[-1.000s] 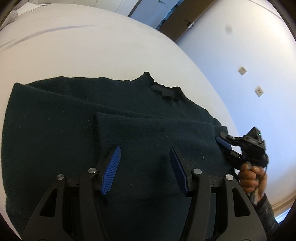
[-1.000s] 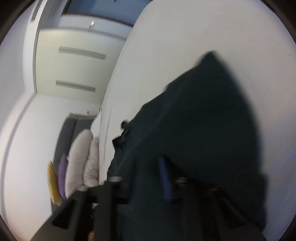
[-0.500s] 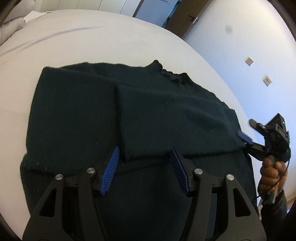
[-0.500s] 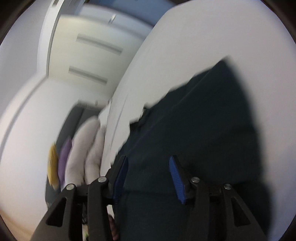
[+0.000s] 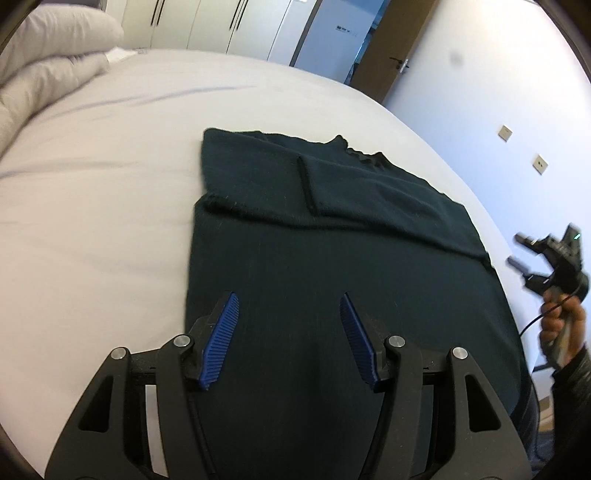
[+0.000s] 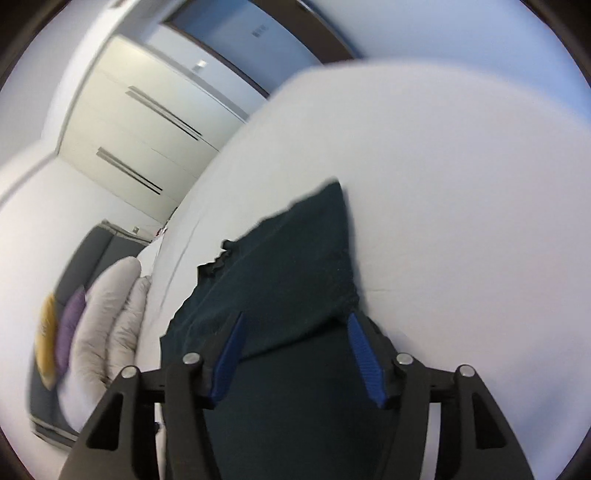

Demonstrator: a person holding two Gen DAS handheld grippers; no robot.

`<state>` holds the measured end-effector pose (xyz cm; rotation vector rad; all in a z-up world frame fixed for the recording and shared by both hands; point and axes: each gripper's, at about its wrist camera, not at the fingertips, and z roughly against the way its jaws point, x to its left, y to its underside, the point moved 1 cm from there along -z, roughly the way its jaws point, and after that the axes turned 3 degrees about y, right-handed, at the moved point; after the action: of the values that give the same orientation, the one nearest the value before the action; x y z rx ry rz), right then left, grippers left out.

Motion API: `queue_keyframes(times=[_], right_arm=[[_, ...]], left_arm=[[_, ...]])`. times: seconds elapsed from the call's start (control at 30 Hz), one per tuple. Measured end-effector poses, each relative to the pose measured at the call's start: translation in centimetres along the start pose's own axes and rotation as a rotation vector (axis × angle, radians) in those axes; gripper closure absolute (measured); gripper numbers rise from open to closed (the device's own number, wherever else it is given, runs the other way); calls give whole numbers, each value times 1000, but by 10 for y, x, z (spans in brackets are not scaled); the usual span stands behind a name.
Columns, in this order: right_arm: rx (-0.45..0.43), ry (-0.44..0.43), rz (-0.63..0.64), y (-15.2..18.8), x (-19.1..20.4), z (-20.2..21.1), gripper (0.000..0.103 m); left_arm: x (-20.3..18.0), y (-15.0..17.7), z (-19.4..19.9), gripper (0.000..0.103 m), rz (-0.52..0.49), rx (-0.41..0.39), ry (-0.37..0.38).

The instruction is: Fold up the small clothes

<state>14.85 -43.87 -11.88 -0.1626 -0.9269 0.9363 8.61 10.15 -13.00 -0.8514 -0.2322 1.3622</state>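
Note:
A dark green sweater (image 5: 332,258) lies flat on the white bed (image 5: 92,221), collar at the far end, with both sleeves folded across its chest. My left gripper (image 5: 288,299) hovers open over the sweater's lower half, with nothing between its blue pads. In the left wrist view a hand at the sweater's right edge holds my right gripper (image 5: 515,250), clear of the cloth. In the right wrist view the sweater (image 6: 288,266) appears from its side, and the right gripper (image 6: 295,321) hangs above it. Its jaws are opening and are empty.
White pillows (image 5: 48,55) are piled at the bed's far left corner, with wardrobe doors (image 5: 221,22) and a brown door (image 5: 399,55) behind. The right wrist view shows the pillows (image 6: 107,314) and yellow and purple cushions (image 6: 48,332). Bare sheet surrounds the sweater.
The right gripper has let go of the sweater's edge and opened. Both grippers have drawn back and risen, so the whole sweater now shows. The folded sleeves lie still.

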Motion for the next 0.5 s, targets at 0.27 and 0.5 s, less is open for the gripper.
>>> queue_keyframes(times=[0.27, 0.5], right_arm=[[-427, 117, 397, 56, 81, 141, 0], [-670, 149, 631, 87, 137, 216, 0]], left_arm=[[-44, 20, 119, 3, -140, -324, -41], [-73, 18, 202, 0, -169, -588, -42]])
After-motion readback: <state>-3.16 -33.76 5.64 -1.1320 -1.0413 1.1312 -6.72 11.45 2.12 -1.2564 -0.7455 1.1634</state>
